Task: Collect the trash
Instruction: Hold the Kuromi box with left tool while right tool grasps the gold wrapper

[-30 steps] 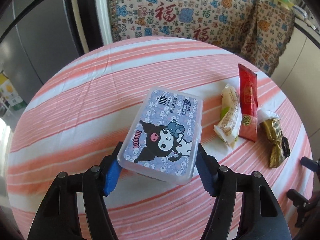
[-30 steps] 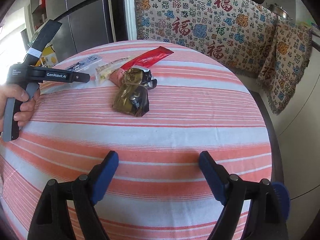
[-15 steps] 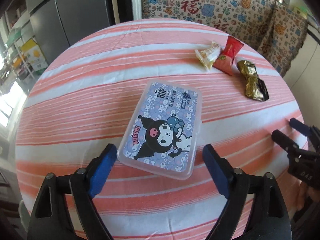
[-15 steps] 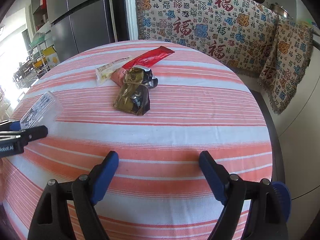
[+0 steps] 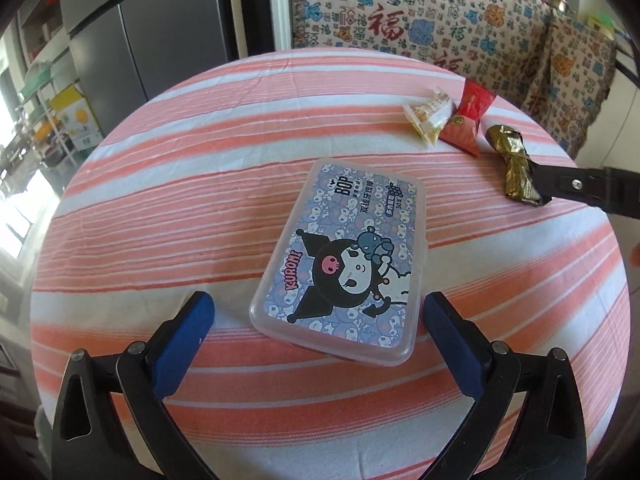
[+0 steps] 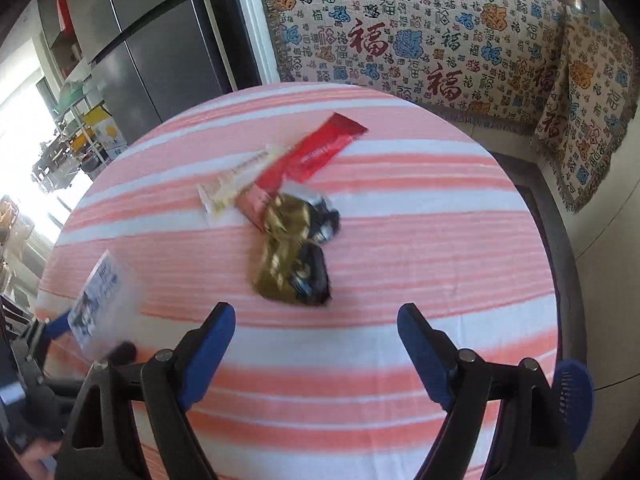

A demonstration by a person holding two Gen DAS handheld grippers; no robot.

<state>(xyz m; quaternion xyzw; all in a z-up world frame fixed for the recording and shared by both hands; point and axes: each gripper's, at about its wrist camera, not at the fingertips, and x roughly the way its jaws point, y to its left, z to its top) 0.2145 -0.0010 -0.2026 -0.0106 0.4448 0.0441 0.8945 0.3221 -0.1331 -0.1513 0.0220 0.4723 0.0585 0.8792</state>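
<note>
Three pieces of trash lie together on the round striped table [image 5: 200, 208]: a gold and black wrapper [image 6: 290, 268] [image 5: 514, 168], a red wrapper [image 6: 316, 156] [image 5: 468, 118] and a pale snack wrapper [image 6: 236, 182] [image 5: 428, 118]. My right gripper [image 6: 316, 340] is open, just short of the gold wrapper; in the left wrist view its finger [image 5: 580, 186] reaches that wrapper. A clear plastic box with a cartoon lid [image 5: 344, 268] [image 6: 100, 300] lies flat. My left gripper [image 5: 318, 332] is open and empty, its fingers either side of the box's near end, apart from it.
A fridge [image 5: 160, 36] stands behind the table on the left. A patterned cloth [image 5: 420, 16] covers furniture behind the table. Shelves with boxes [image 5: 68, 120] stand at far left. The table's right edge [image 6: 548, 264] drops to the floor.
My left gripper let go of the box, opened and drew back. My right gripper moved forward toward the gold wrapper.
</note>
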